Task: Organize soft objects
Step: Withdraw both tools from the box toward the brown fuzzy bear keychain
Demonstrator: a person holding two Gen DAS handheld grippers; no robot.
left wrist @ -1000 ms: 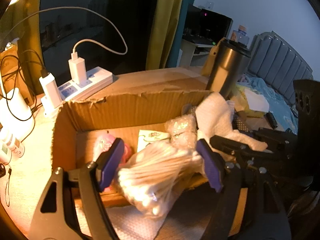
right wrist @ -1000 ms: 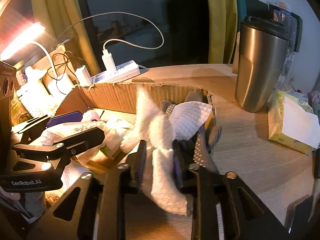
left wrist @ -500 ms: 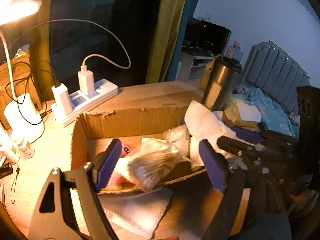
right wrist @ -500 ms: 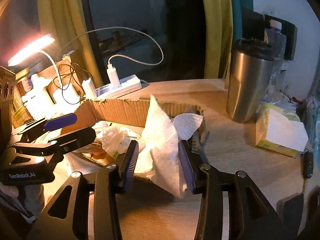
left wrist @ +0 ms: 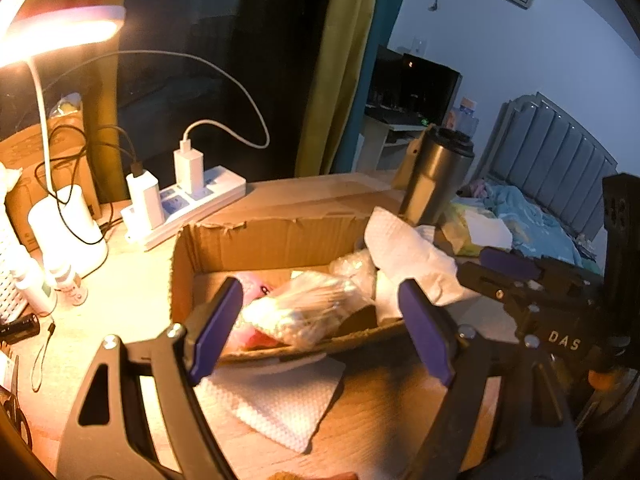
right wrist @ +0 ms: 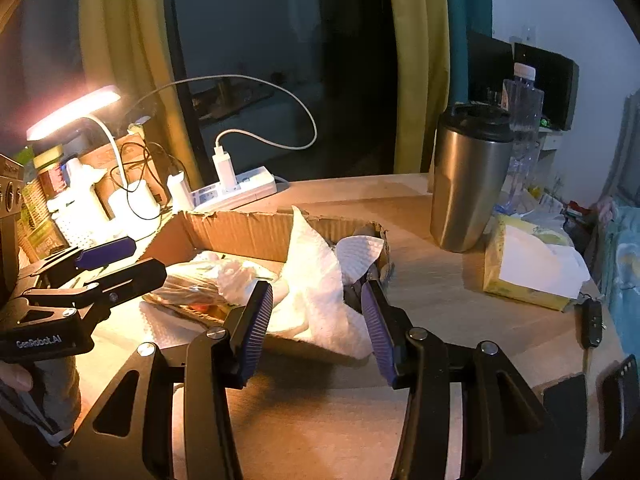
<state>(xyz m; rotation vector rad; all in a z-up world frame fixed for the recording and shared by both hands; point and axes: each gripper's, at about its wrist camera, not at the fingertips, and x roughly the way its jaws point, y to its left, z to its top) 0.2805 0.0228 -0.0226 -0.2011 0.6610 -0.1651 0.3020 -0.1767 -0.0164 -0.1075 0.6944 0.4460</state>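
Note:
A shallow cardboard box (left wrist: 256, 240) sits on the wooden table and holds soft things: a clear bag of cotton swabs (left wrist: 308, 312), a pink item (left wrist: 252, 284) and a white cloth (left wrist: 408, 256) draped over its right end. My left gripper (left wrist: 320, 336) is open and empty, just in front of the box. My right gripper (right wrist: 316, 328) is open and empty, in front of the white cloth (right wrist: 316, 280) at the box (right wrist: 248, 232). A white paper sheet (left wrist: 280, 400) lies flat in front of the box.
A steel tumbler (right wrist: 468, 188) stands right of the box, with a yellow tissue pack (right wrist: 528, 268) and a key fob (right wrist: 592, 324) beyond. A power strip (left wrist: 188, 204) with chargers and a lit desk lamp (left wrist: 60, 32) are behind left. Small bottles (left wrist: 64, 280) stand at left.
Both grippers opened, let go of the swab bag and the white cloth, and drew back from the box. The bag and cloth now rest in the box.

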